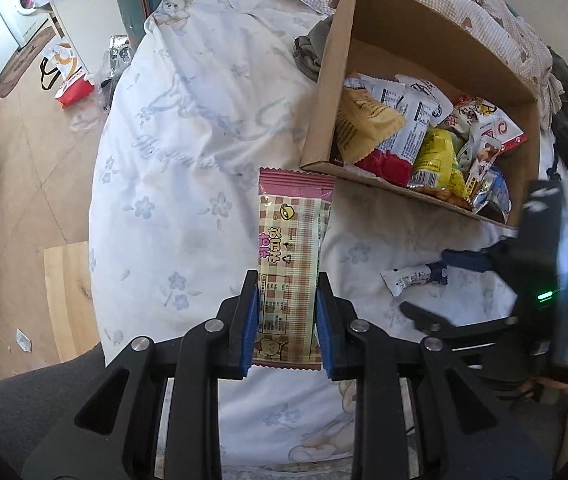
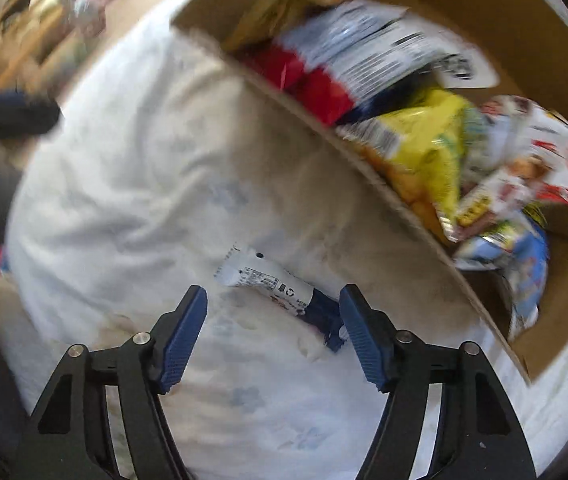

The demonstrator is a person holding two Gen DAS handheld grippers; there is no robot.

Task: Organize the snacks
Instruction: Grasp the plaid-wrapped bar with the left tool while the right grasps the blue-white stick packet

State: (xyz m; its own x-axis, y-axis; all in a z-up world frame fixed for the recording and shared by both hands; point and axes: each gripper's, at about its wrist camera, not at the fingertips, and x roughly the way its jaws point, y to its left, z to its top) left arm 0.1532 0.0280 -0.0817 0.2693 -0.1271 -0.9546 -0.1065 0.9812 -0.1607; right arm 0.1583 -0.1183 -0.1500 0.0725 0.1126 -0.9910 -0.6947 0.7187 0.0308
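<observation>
Your left gripper (image 1: pixel 285 320) clamps the pink checked snack bar (image 1: pixel 289 252) upright, ready for the cardboard box (image 1: pixel 323 92); your right gripper (image 2: pixel 274 336) gapes empty over the white-and-navy sachet (image 2: pixel 280 286).

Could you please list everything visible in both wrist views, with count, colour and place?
pink-and-cream snack bar: one, pink ends with a checked cream middle, clamped between the left gripper's pads above the bed
white-and-navy snack packet: one, lying on the duvet beside the box, in front of the right gripper
cardboard box: one, brown, open, on the bed
snack packets in the box: several, yellow, red, white and blue, piled loosely
duvet: one, white with pale blue flowers, covering the bed
washing machine: one, white, far across the room
red-and-white bag: one, on the wooden floor
left gripper: black with blue pads, shut on the snack bar
right gripper: black with blue pads, open over the loose packet, not touching it
</observation>
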